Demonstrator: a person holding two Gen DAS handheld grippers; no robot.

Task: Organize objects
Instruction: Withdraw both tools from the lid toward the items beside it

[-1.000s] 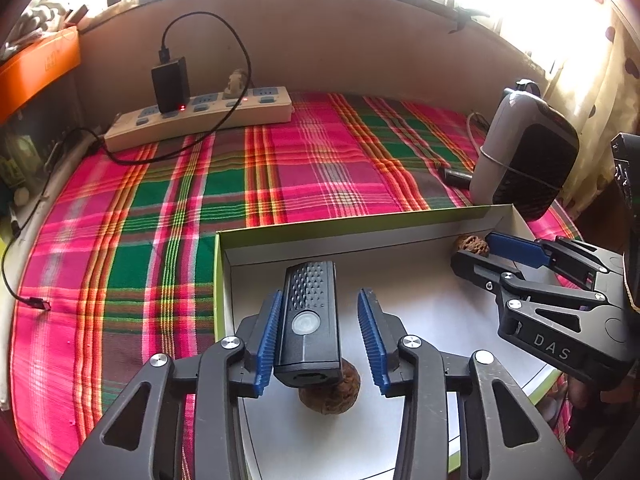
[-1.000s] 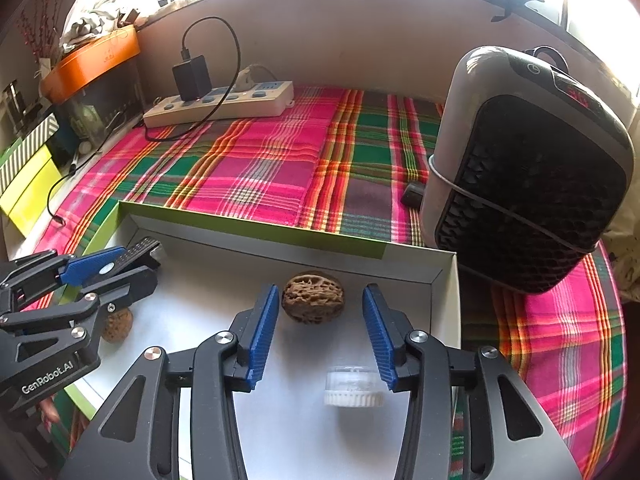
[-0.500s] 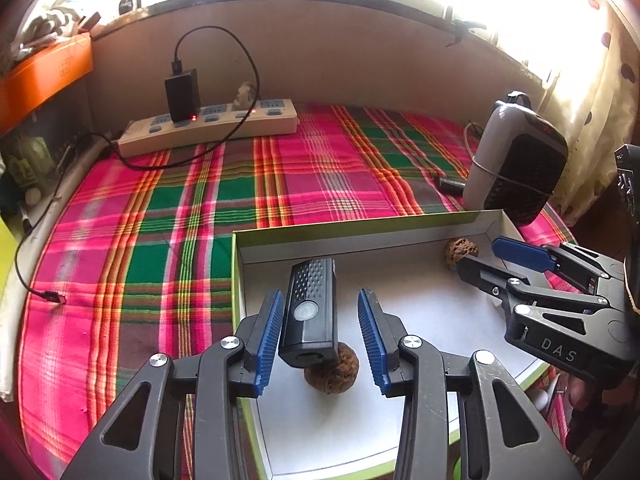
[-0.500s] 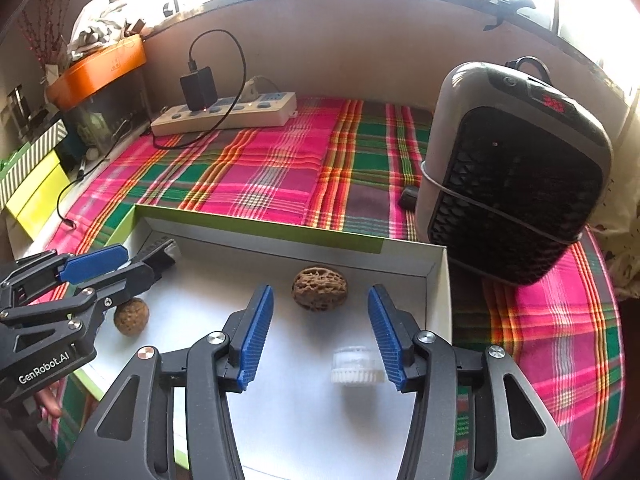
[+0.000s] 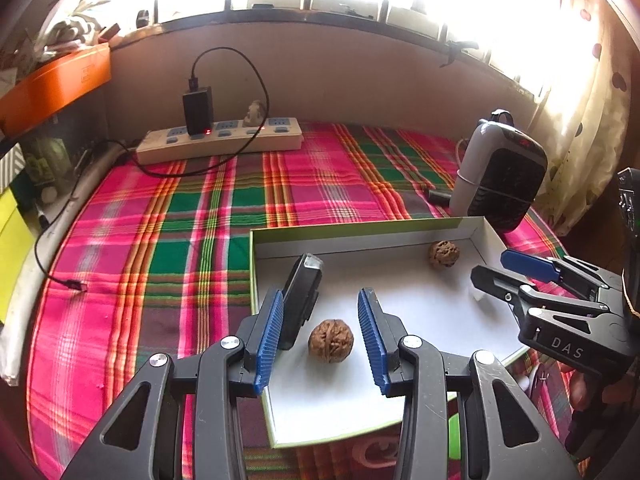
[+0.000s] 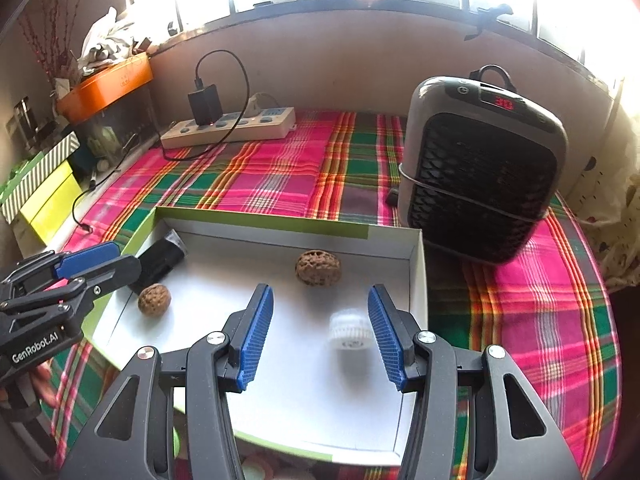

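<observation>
Plaid cloth (image 5: 168, 240) in pink, green and orange covers the worktop, which runs back to a plain beige wall (image 5: 340, 76) under a row of overexposed window panes. At the far edge a beige power strip (image 5: 218, 140) lies along the wall with a black charger (image 5: 197, 110) plugged in and its cable looping over the cloth. An orange box (image 5: 56, 84) sits on a shelf to the left, and a spotted curtain (image 5: 588, 120) hangs at the right. A grey and black fan heater (image 6: 480, 172) stands upright on the cloth, just beside the far right corner of a shallow white box (image 6: 280, 380) with a green rim.

Inside the box: a smooth walnut (image 5: 331, 340) near the left side, a rougher walnut (image 6: 318, 268) near the far wall, a small white ribbed cap (image 6: 348, 329) near the right wall, and a black rectangular device (image 5: 302, 300) tilted against the left wall.

Left hand-held gripper (image 5: 320, 330): jaws open, nothing clamped; the black device touches or lies just beside the left blue pad, and the smooth walnut sits on the box floor between the pads, apart from both. Right hand-held gripper (image 6: 320, 332): jaws parted wide and gripping nothing; the white cap lies on the floor just inside the right pad, though contact cannot be told.
</observation>
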